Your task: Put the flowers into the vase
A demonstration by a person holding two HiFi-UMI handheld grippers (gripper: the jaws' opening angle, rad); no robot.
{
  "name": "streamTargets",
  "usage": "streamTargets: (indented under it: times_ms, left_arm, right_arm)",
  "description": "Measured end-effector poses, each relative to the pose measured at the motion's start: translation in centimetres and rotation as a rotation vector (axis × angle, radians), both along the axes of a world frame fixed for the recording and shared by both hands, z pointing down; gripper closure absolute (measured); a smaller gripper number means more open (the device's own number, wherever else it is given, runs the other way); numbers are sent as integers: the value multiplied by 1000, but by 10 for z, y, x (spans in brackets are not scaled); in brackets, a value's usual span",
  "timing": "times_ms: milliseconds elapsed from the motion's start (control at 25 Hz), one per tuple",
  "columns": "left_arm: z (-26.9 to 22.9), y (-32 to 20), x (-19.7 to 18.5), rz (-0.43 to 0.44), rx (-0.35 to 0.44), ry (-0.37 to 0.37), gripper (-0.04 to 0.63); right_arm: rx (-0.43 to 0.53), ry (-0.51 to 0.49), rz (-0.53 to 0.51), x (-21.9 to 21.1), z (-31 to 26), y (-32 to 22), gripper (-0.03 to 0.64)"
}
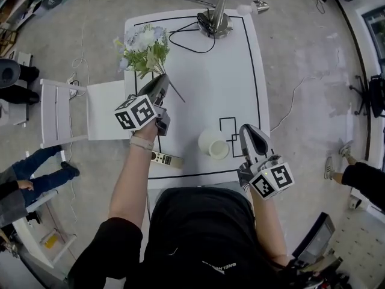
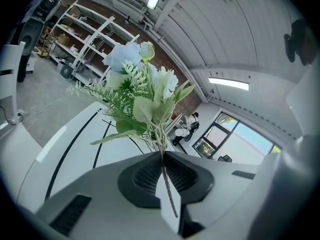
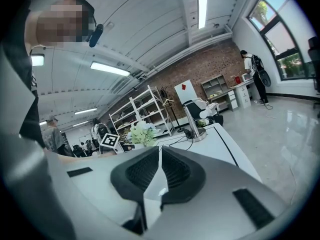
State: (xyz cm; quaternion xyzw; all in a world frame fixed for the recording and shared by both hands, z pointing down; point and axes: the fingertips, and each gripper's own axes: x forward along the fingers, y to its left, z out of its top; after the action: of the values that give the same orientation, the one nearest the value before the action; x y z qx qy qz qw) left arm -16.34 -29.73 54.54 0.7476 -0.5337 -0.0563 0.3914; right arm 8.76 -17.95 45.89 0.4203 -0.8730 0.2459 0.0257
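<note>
One pale artificial flower bunch [image 1: 143,50] is stem-gripped by left tongs [image 1: 162,78], well apart from the white cylindrical vase [image 1: 213,143] beside closed, empty right tongs [image 1: 249,131].

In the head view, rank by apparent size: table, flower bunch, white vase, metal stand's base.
1. Table.
2. Flower bunch, though raised nearer the camera.
3. White vase and stand base look about alike; no ranking.

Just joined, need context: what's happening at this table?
A person works two handheld grippers over the white table. The left gripper is shut on the stems of the flowers, holding the bunch up. The vase stands on the table near the right gripper, which is shut and empty. No flowers in the vase yet.
</note>
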Motion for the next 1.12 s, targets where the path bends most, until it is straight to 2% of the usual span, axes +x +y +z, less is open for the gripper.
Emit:
streamTargets:
  times_ms: [640,920,1120]
  left_arm:
    - [-111,46,49,147,232,-34,566]
    - [-147,74,87,242,381,-72,566]
    - [-166,100,116,318,454,-80,566]
  right_arm:
    - [59,-18,13,0,-19,22,606]
    - [77,-17,19,6,-20,25,606]
    - [86,-20,32,13,-22,27,606]
